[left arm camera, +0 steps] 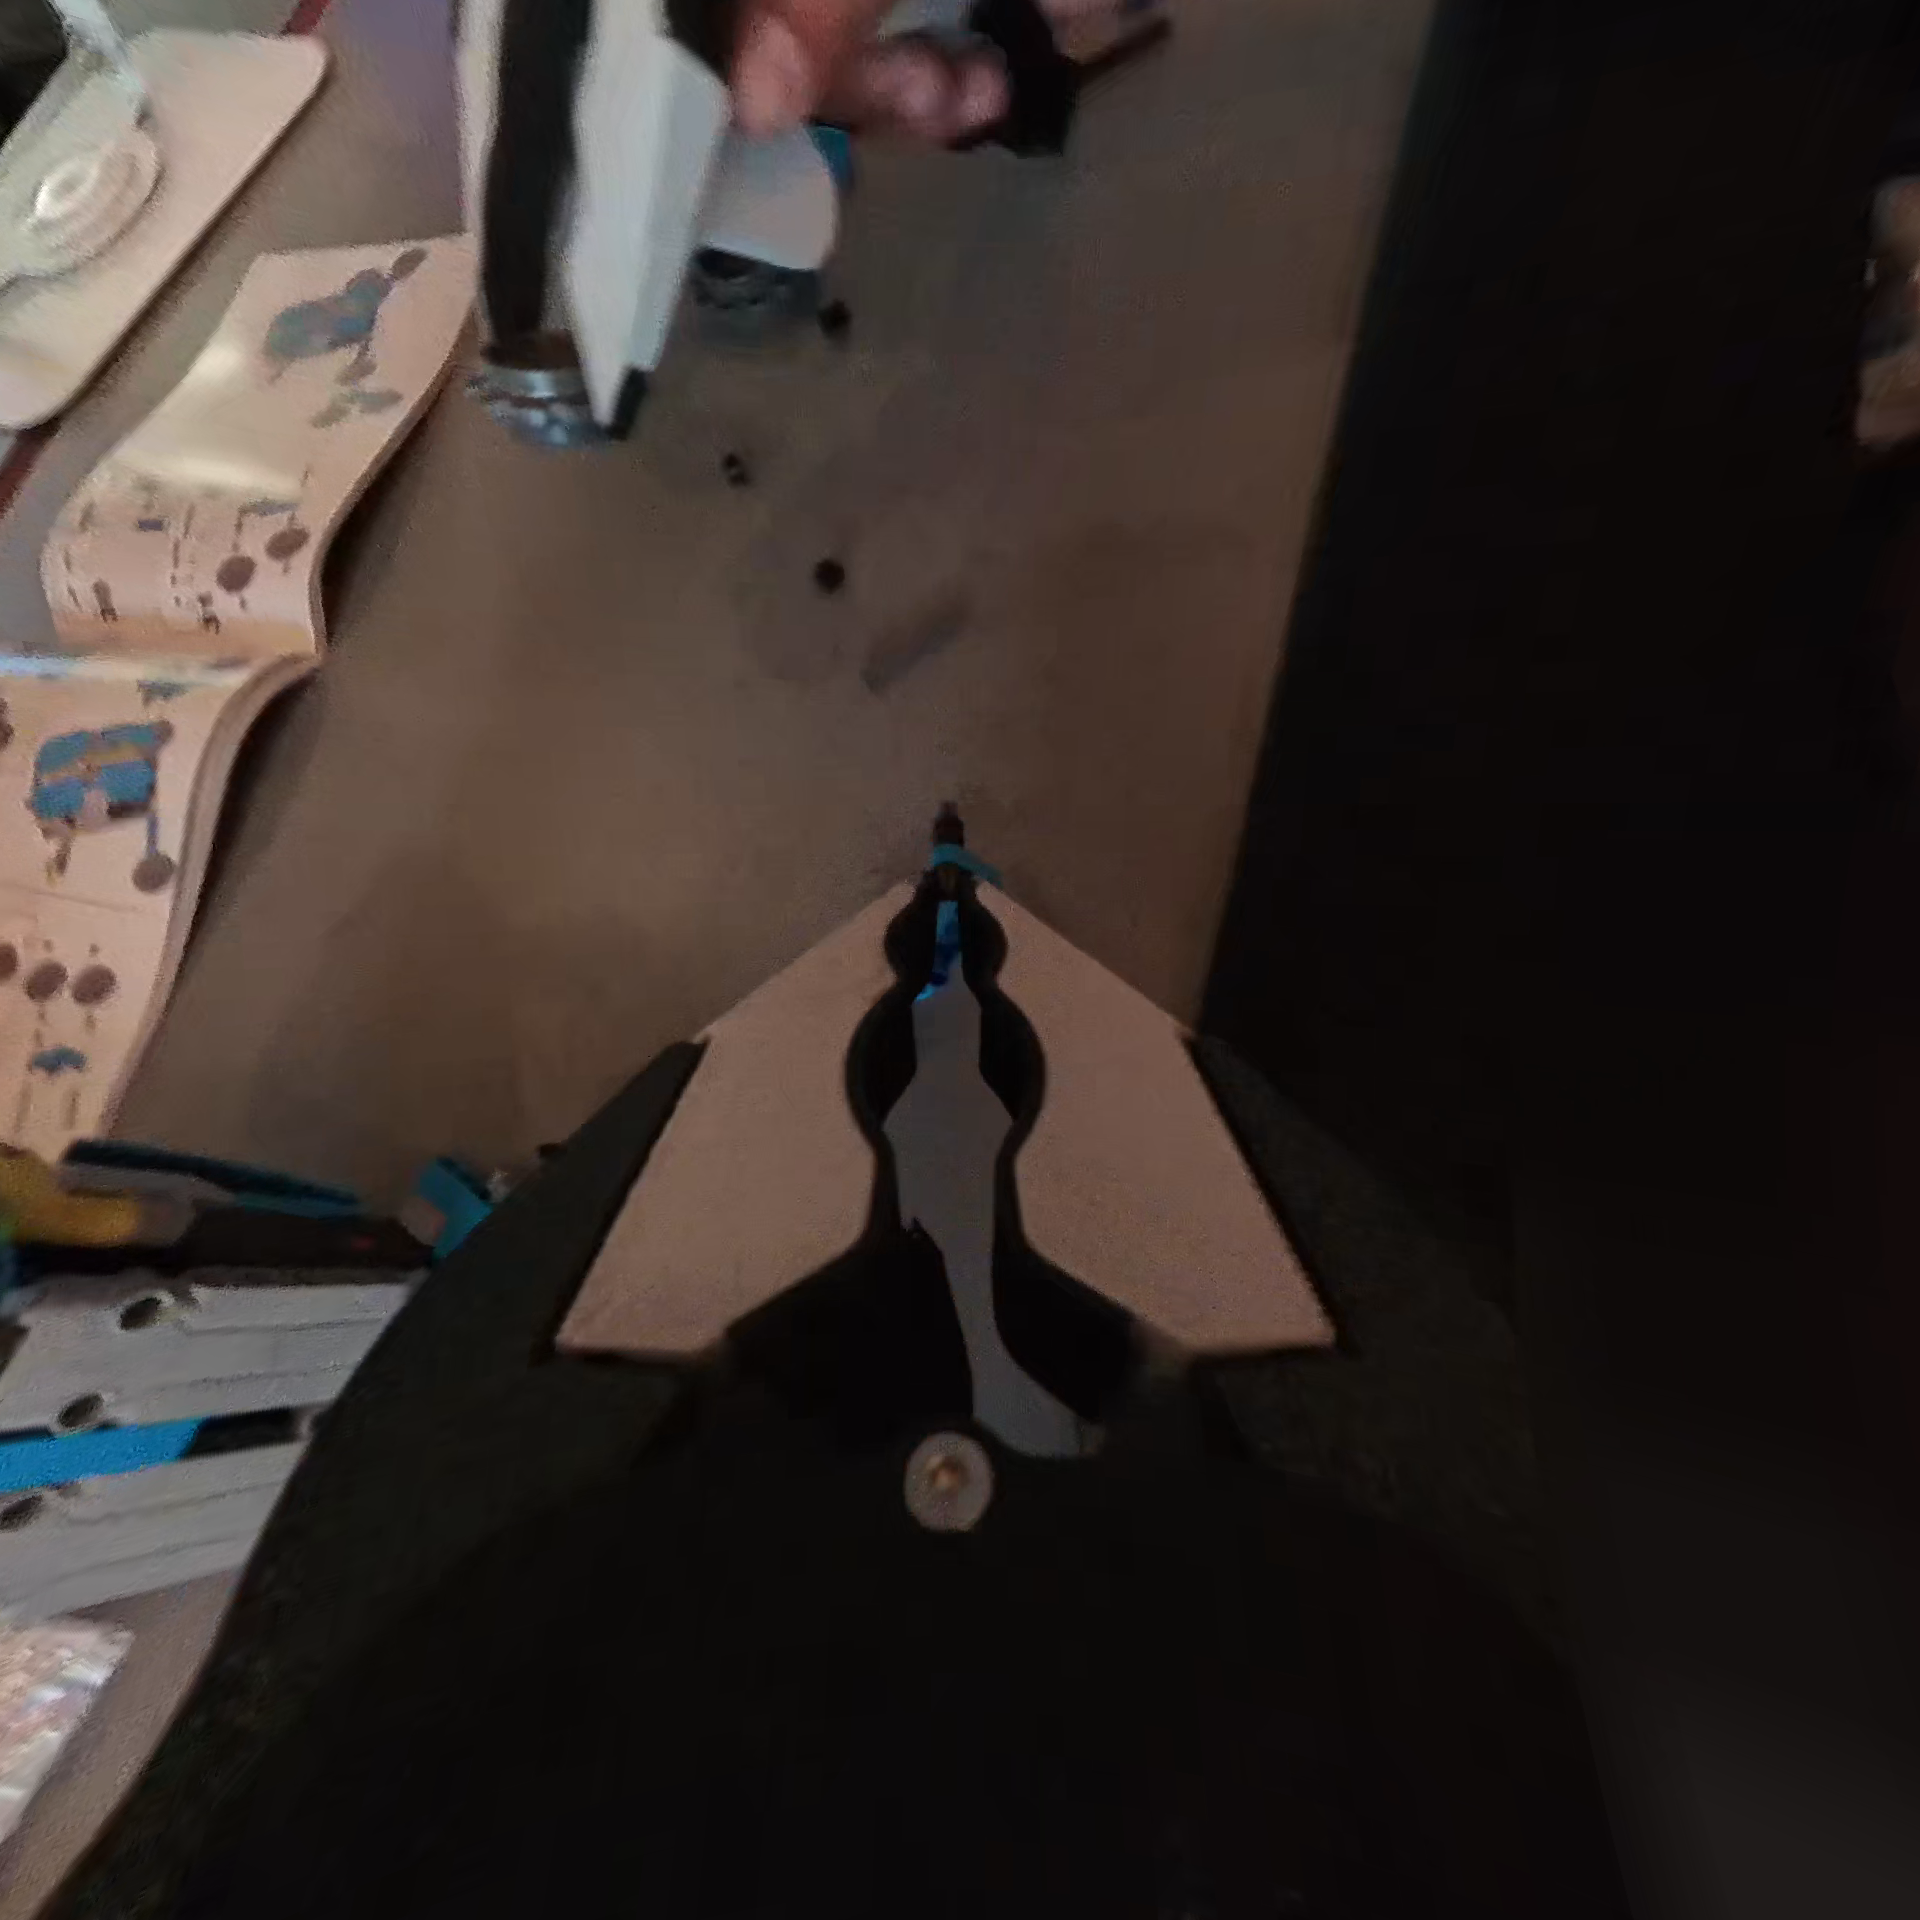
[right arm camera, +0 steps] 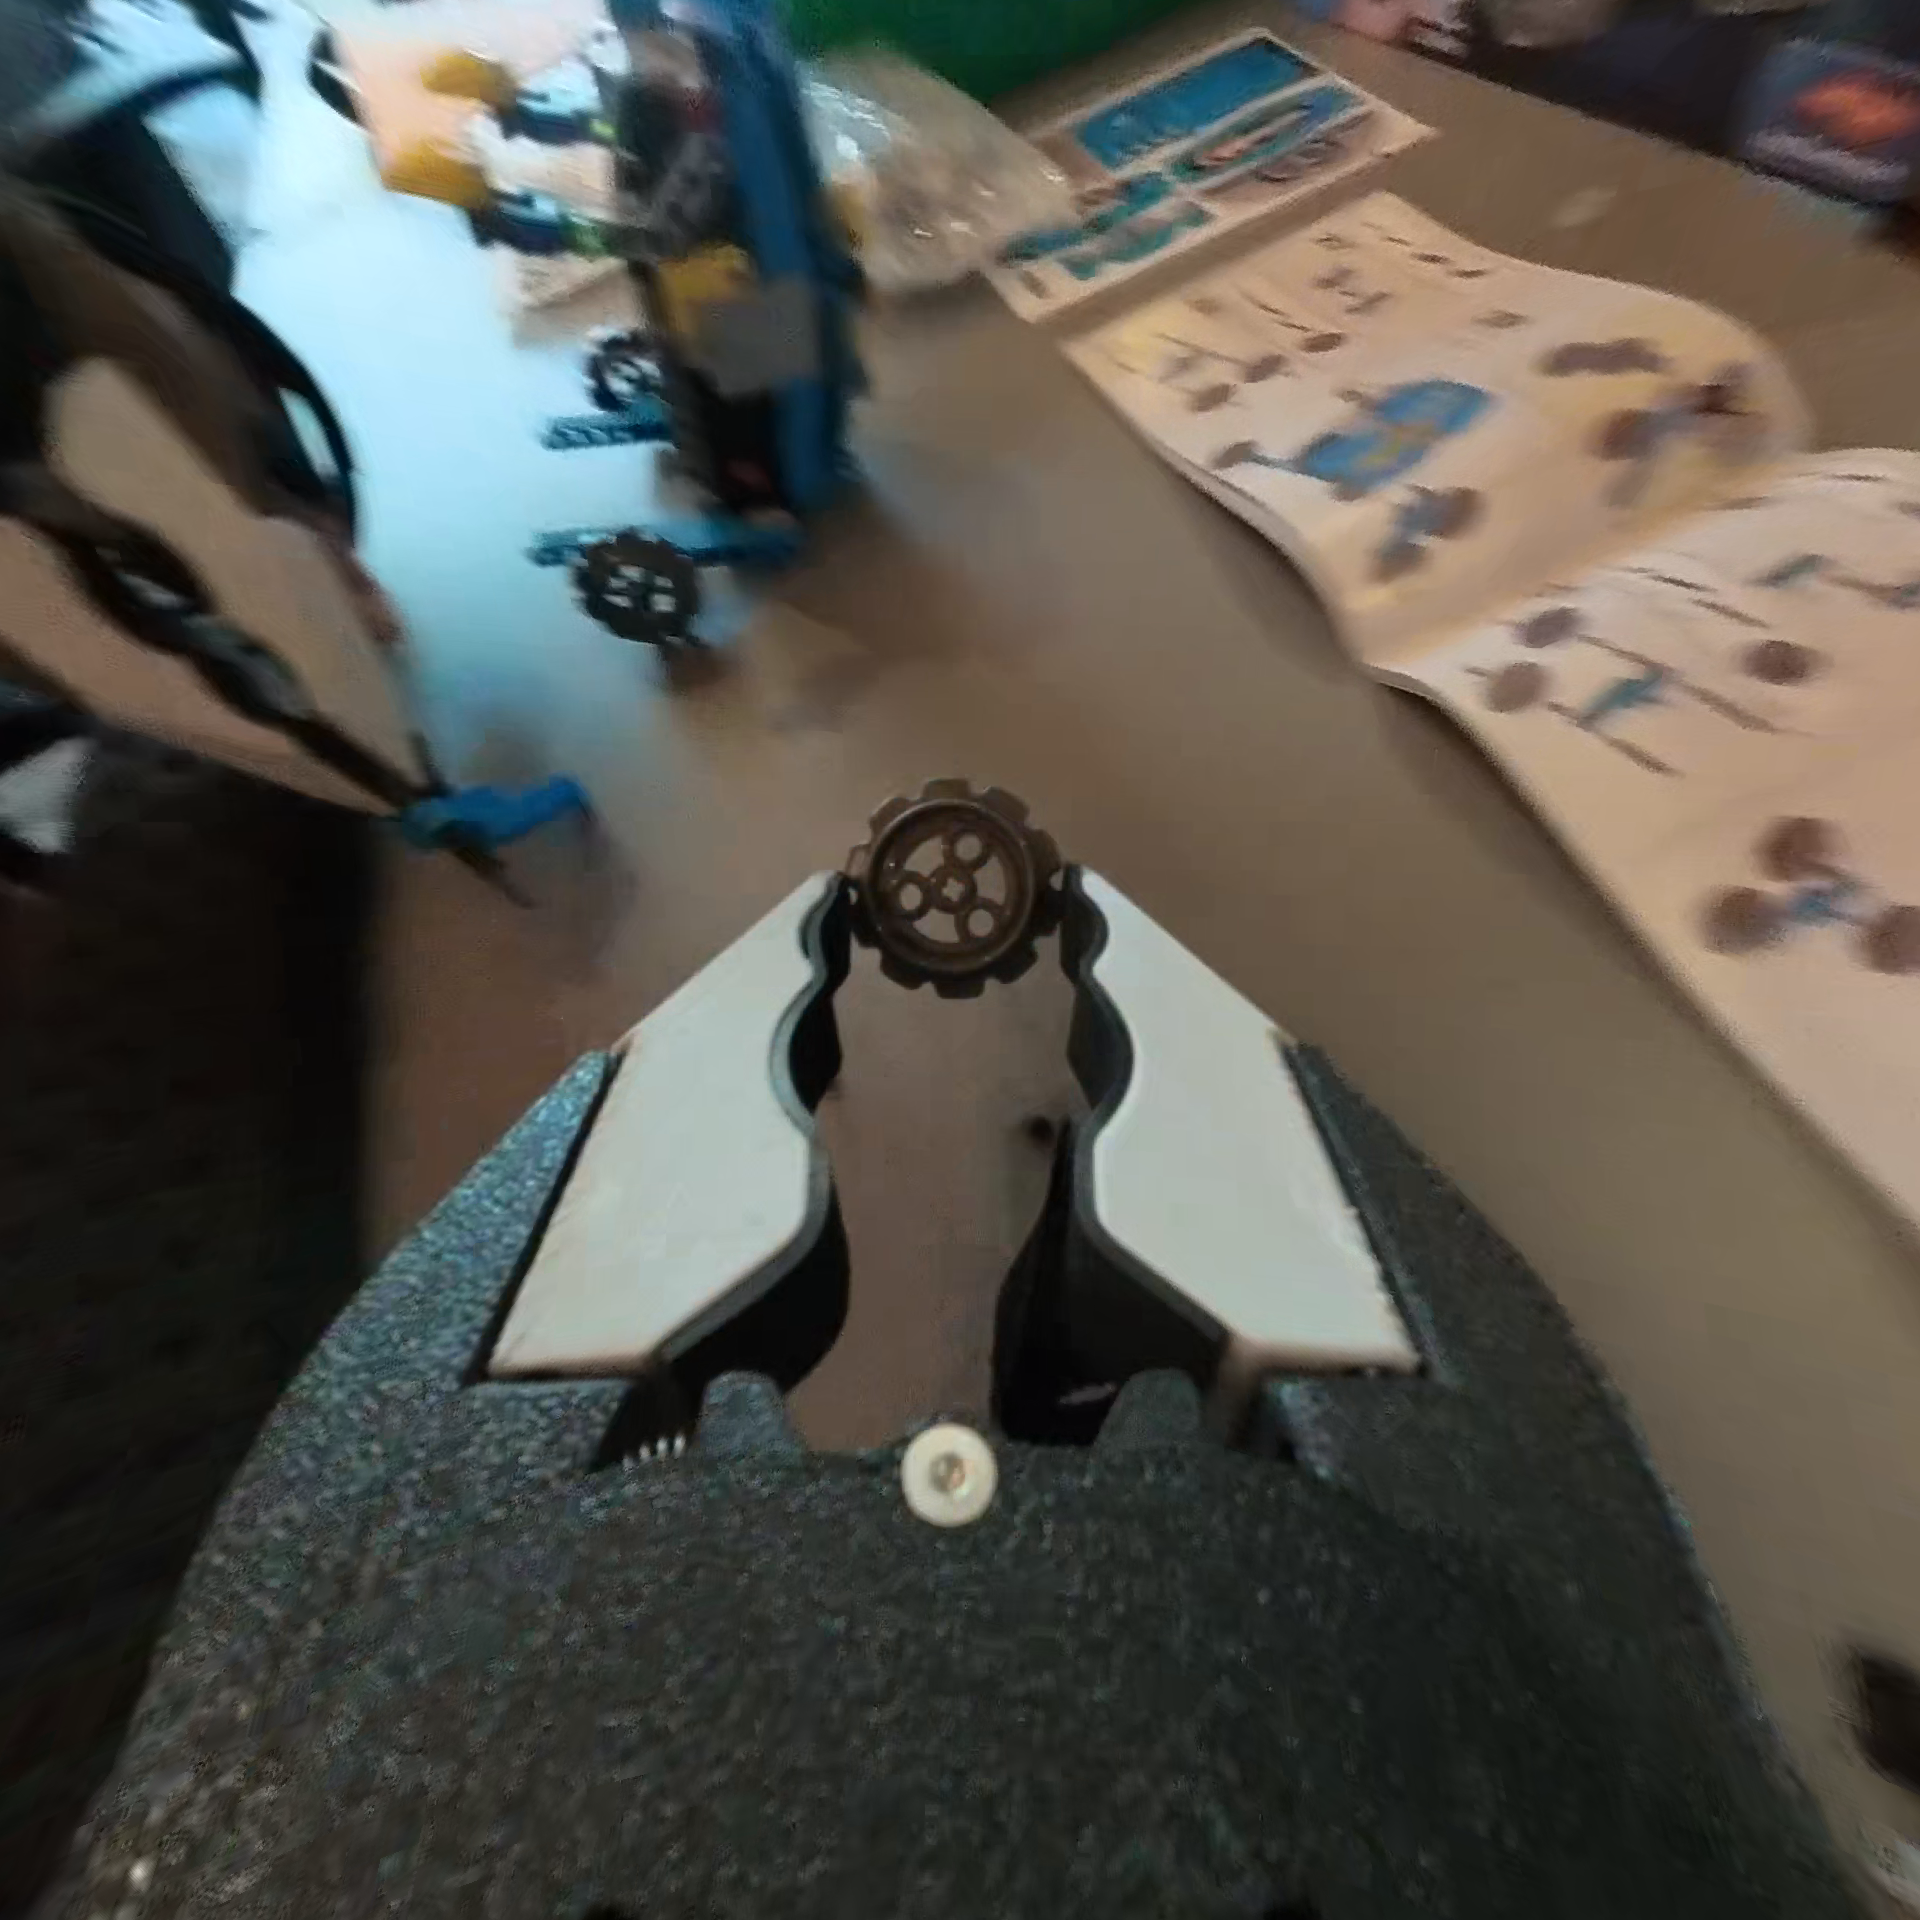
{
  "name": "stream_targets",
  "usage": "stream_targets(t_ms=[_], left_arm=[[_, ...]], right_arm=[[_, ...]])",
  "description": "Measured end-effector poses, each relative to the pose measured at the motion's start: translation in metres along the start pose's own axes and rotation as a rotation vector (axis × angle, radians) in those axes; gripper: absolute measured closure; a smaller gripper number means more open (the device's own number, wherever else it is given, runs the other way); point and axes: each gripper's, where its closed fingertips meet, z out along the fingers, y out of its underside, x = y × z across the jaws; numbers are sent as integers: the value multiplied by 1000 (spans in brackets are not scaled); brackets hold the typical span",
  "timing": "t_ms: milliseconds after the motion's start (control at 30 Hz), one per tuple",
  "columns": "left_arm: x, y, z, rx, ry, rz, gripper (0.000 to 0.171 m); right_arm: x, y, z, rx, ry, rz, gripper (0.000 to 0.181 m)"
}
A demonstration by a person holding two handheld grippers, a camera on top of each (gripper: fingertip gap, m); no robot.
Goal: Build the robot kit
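Observation:
My left gripper point(left arm camera: 948, 883) is shut on a small blue toy piece with a black pin point(left arm camera: 948, 847), held just above the brown table point(left arm camera: 623, 790). It also shows at the left of the right wrist view point(right arm camera: 416, 800), with the blue piece point(right arm camera: 488, 816) at its tips. My right gripper point(right arm camera: 954, 883) is shut on a black toothed wheel point(right arm camera: 948, 888), held upright between the fingertips above the table. The right gripper appears blurred at the top of the left wrist view point(left arm camera: 613, 405), held by a hand point(left arm camera: 862, 73).
An open instruction booklet point(right arm camera: 1558, 499) lies to the right, also seen in the left wrist view point(left arm camera: 208, 520). A blue, black and yellow toy model point(right arm camera: 727, 312) with toothed wheels stands ahead. Small black pins point(left arm camera: 828, 574) lie on the table. The table edge point(left arm camera: 1278, 727) runs along the right.

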Motion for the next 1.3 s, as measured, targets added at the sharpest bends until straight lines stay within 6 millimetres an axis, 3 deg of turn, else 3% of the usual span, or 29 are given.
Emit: stream_targets(t_ms=[67,367,500,600,733,867,1000,1067,1167,1300], left_arm=[[6,0,0,10,11,33,168],[23,23,12,-145,65,16,160],[19,25,13,-171,15,-16,151],[20,12,13,-123,-3,-108,150],[15,12,21,-164,-117,-312,144],[10,14,26,-187,-206,-420,147],[8,21,27,-217,-221,-427,165],[9,20,27,-221,-196,-399,166],[8,13,24,-154,-121,-377,166],[-4,-29,1,184,68,-539,166]], right_arm=[[5,-4,-2,19,45,-8,141],[-10,-5,6,21,16,-34,140],[-14,-10,3,38,3,-34,141],[-13,-12,0,53,10,-32,140],[-12,-14,-1,65,0,-13,140],[-16,-14,0,60,-5,-24,140],[-21,-14,2,61,-24,-26,140],[-32,-19,1,94,-101,1,140],[-72,-28,-6,162,-399,67,141],[-98,-27,-5,164,-638,210,141]])
